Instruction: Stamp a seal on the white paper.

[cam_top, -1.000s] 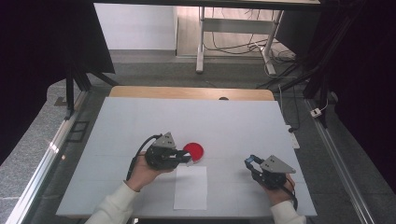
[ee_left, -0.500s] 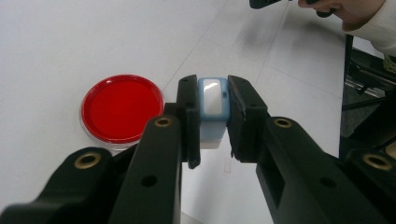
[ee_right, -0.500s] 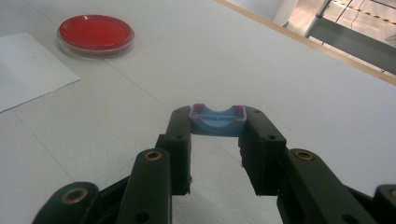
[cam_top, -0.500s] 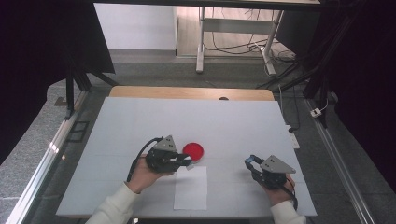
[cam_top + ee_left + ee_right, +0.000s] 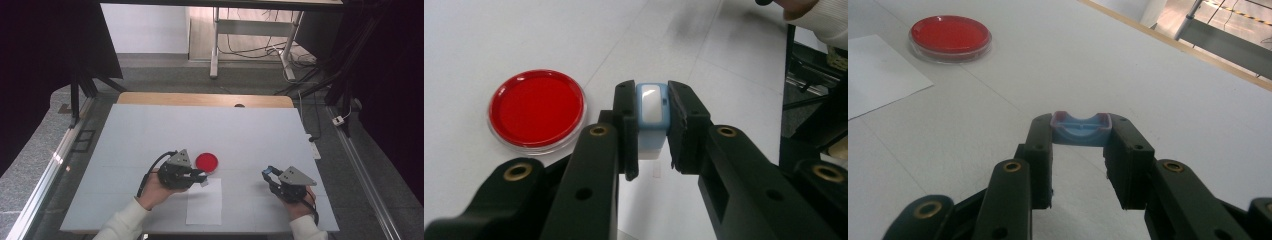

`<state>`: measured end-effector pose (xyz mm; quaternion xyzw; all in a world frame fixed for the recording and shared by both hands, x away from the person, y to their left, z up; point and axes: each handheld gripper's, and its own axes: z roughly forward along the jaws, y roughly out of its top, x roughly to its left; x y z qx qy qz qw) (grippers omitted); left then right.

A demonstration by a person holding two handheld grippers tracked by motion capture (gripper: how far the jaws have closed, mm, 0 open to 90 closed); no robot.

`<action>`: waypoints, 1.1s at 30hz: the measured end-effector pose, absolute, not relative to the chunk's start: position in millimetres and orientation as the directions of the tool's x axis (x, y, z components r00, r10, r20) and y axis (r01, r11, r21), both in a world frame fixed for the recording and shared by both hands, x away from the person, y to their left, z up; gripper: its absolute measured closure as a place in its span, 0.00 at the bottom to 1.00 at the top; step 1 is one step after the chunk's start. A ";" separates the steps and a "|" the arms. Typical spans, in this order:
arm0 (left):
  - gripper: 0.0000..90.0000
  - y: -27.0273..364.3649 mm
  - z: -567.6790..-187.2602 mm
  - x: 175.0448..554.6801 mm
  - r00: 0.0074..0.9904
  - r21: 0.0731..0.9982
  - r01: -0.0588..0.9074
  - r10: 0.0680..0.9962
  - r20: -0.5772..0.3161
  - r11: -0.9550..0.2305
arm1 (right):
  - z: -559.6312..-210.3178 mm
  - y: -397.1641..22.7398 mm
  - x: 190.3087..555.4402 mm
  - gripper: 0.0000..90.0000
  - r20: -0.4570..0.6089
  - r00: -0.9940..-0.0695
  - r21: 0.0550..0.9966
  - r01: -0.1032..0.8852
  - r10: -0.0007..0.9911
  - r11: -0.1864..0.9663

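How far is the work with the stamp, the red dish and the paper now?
Done: the left gripper is shut on the stamp, and the right gripper holds its blue cap, so the stamp is uncapped. In hand: the stamp hangs beside the red dish. Probably left: marking the paper, which looks blank.

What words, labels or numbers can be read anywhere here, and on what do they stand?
None can be read.
The small blue and white piece held by the left gripper: no lettering.
The blue cap in the right gripper: blank.
The red dish and the paper sheet: blank.
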<state>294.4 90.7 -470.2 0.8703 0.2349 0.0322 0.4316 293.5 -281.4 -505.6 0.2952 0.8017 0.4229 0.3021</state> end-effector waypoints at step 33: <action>0.84 82.6 -491.9 287.4 0.899 0.732 0.377 0.414 -0.141 -0.568 | -506.4 -280.5 293.8 0.72 -0.236 -0.645 0.854 0.219 0.727 0.472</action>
